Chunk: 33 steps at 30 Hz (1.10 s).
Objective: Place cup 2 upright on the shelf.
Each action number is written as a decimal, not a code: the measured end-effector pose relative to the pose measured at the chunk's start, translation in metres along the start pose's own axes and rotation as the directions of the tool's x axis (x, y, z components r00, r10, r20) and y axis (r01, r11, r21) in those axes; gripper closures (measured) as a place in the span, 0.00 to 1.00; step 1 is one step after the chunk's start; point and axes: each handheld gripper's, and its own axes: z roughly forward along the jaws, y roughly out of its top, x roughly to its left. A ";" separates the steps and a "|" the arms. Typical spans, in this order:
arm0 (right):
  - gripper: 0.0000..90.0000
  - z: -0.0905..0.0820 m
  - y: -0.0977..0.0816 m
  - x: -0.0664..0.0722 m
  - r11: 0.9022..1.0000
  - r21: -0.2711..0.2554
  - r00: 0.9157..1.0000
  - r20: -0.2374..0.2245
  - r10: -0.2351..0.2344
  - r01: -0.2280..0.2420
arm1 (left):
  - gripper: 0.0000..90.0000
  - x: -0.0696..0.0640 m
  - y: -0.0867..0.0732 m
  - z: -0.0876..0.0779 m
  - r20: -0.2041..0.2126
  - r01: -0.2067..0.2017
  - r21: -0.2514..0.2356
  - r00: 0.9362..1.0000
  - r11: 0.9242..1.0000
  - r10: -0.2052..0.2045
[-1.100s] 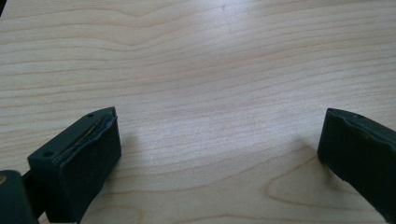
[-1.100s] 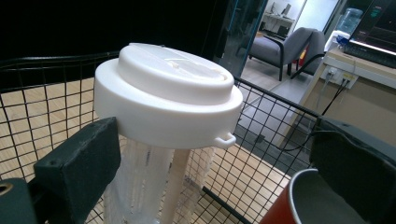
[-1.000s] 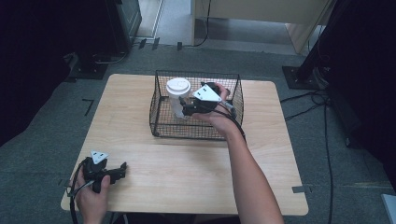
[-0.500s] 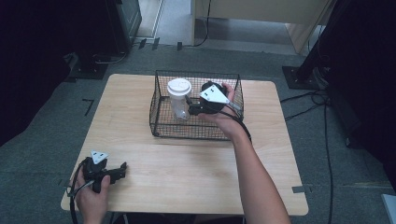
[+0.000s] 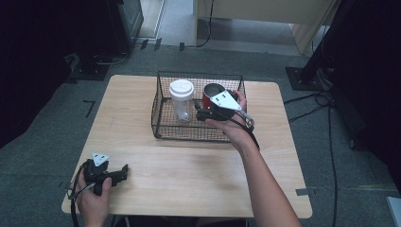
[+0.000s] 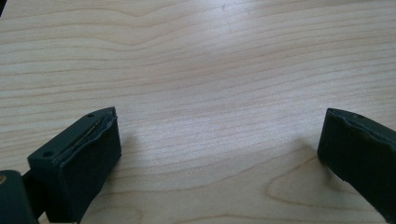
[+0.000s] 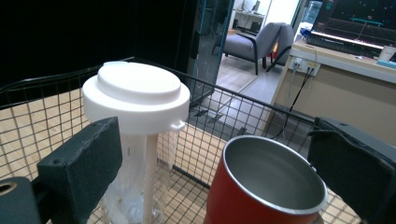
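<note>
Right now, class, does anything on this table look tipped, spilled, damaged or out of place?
Nothing stands out. The clear bottle with its white lid and the red cup both stand upright inside the wire basket, and no spill shows on the wooden table.

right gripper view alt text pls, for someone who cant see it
Open black jaws frame a red cup with a steel inside and a clear bottle with a white lid, upright in a wire basket. An office lies behind.

The basket [image 5: 163, 124] stands at the far middle of the table [image 5: 198, 165]. In it, the bottle [image 5: 181, 100] is left of the cup [image 5: 211, 93].
</note>
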 end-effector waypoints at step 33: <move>0.05 -0.099 -0.051 -0.020 0.996 0.043 0.995 0.065 0.075 -0.078 | 0.00 0.000 0.000 0.000 -0.001 0.000 0.000 1.000 1.000 0.000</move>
